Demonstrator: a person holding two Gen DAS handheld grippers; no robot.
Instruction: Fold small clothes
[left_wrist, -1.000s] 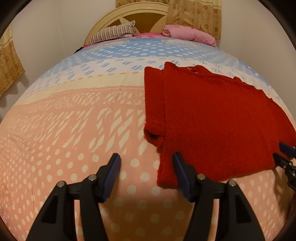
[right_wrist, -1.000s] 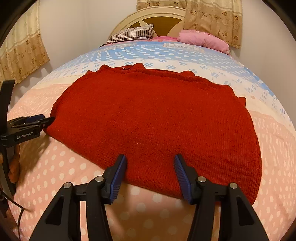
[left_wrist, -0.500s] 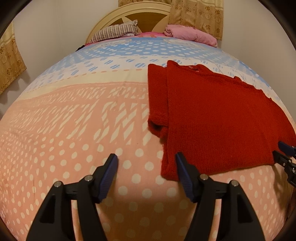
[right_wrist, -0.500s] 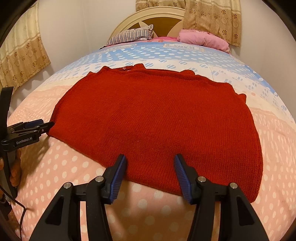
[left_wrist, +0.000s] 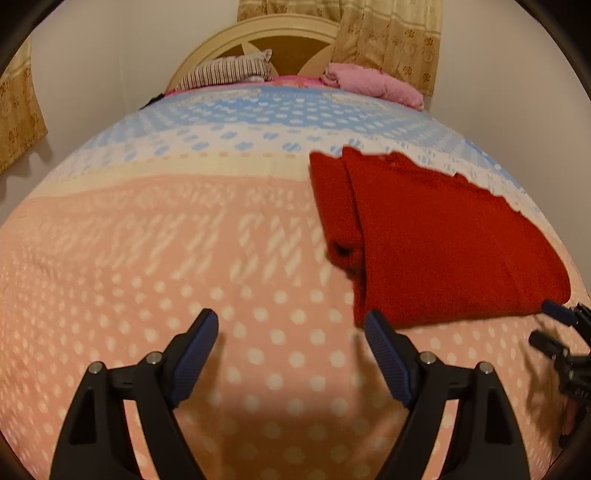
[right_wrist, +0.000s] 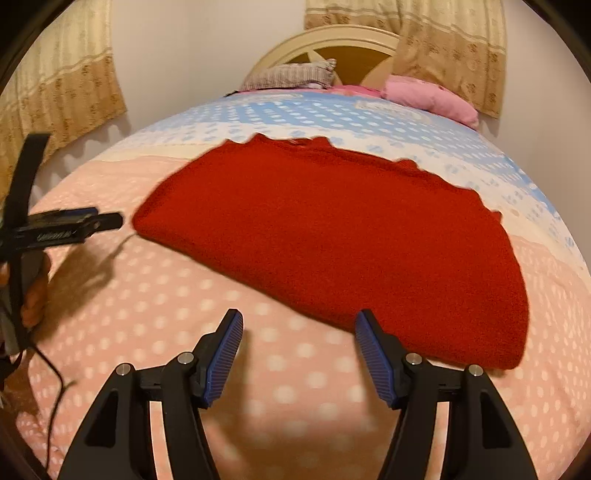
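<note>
A red knit sweater (left_wrist: 436, 236) lies flat on the bed, with one sleeve folded along its left side. It fills the middle of the right wrist view (right_wrist: 332, 236). My left gripper (left_wrist: 291, 332) is open and empty, just short of the sweater's near left corner. My right gripper (right_wrist: 299, 332) is open and empty, just short of the sweater's near hem. The right gripper also shows at the right edge of the left wrist view (left_wrist: 554, 325), and the left gripper at the left of the right wrist view (right_wrist: 85, 225).
The bed has a pink, cream and blue dotted cover (left_wrist: 184, 258). A striped pillow (left_wrist: 229, 70) and a pink pillow (left_wrist: 373, 81) lie by the headboard (left_wrist: 288, 33). Curtains (right_wrist: 55, 92) hang on the walls. A black cable (right_wrist: 51, 373) trails at the left.
Both grippers have drawn back from the sweater's near edge toward the foot of the bed and stay open. The sweater has not moved.
</note>
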